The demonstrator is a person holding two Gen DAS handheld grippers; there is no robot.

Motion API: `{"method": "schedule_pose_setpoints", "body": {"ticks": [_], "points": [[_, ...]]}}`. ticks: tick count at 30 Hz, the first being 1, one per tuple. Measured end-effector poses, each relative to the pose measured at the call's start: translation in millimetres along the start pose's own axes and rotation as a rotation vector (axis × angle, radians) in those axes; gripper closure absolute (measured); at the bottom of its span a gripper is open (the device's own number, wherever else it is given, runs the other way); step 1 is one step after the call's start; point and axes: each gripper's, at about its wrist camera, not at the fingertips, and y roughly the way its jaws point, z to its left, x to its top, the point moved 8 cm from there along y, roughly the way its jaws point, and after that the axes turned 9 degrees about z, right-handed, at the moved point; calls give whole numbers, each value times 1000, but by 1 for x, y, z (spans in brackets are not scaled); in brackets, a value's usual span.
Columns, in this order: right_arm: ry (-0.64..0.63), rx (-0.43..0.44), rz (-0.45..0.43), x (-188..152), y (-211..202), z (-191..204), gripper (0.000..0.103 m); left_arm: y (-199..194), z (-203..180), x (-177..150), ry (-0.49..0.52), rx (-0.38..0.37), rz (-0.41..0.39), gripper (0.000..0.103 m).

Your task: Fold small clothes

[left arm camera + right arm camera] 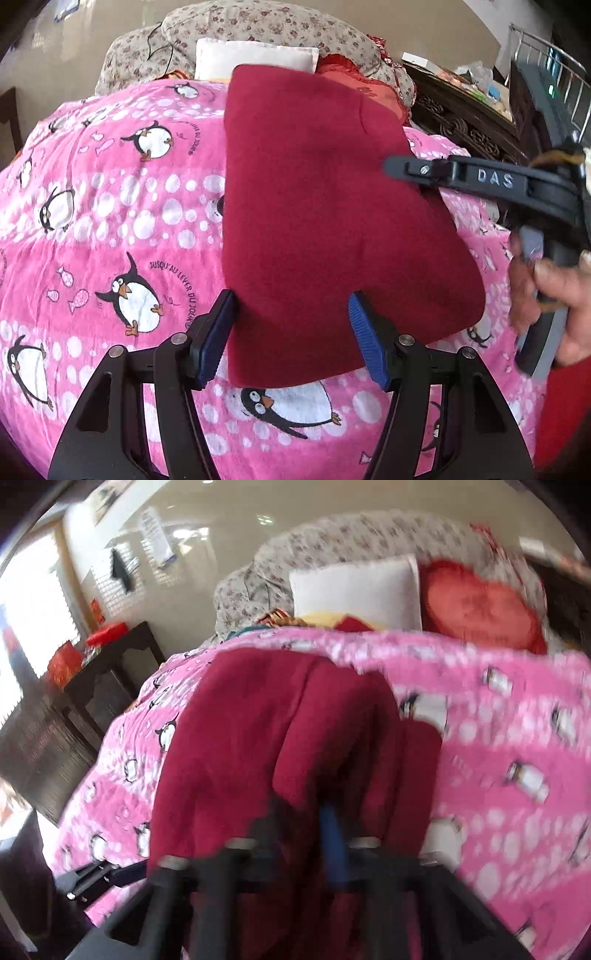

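Cloth comes first: a dark red fleece garment [332,221] lies on the pink penguin blanket [110,221], filling the middle of the left wrist view from about 12 o'clock down to 6 o'clock. From that side it reads as a flat, smooth slab with clean edges, so at least one fold looks done. In the blurred right wrist view the same garment [277,738] is bunched and raised toward the camera, with a lifted ridge running from 12 to 6 o'clock.

The left gripper [291,338] stands wide apart at 6 o'clock, its blue pads [364,339] on either side of the garment's near edge, pinching nothing. The right gripper [303,834] appears closed down on a pinch of the red fabric, though blur makes this a judgement; in the left view it reaches in from 3 o'clock over the cloth, held by the person's hand [554,295].

My reading: folding is partway, with another fold being drawn over and final flattening left.

Beyond, at 12 o'clock, sit a white pillow [255,55], a red cushion [480,605] and floral bedding [258,22].
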Motion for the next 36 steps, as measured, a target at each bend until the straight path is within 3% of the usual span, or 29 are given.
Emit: {"method": "schedule_pose_setpoints", "body": {"ticks": [3,5,7,10,13,15,19,23,26,27,28,33,36], "points": [[-95,-104,-86,8,-17,6,95,2,-3,0,9,-8,-13,31],[-105,-173,-35,7,5,-4,95,8,-2,-1,-4,-12,-3,31],[-62,-137,-37,2,8,-10,94,8,-1,-2,-13,-17,-9,31],[10,-84,-52,-8,-23,-11,94,5,1,-5,-22,-27,-2,31],[-58,-52,-81,-29,-51,15,94,3,4,-6,-42,-36,7,31],[-104,-23,-46,-44,-47,28,94,5,4,-8,-49,-30,10,31],[-104,-140,46,-74,-6,6,93,6,2,-10,-46,-5,10,31],[-7,-52,-9,-74,-24,4,93,-5,-1,-14,-30,35,-13,31],[43,23,-81,-69,-45,9,78,-16,-2,-13,-11,77,-38,31],[56,53,-88,-70,-48,14,62,-20,-2,-13,-8,87,-48,31],[64,68,-88,-70,-49,17,53,-22,-1,-13,-8,91,-52,31],[58,6,-97,-55,-43,18,52,-28,5,-10,-32,101,-64,31],[102,4,-112,-47,-39,7,32,-30,12,-6,-44,110,-71,31]]}}
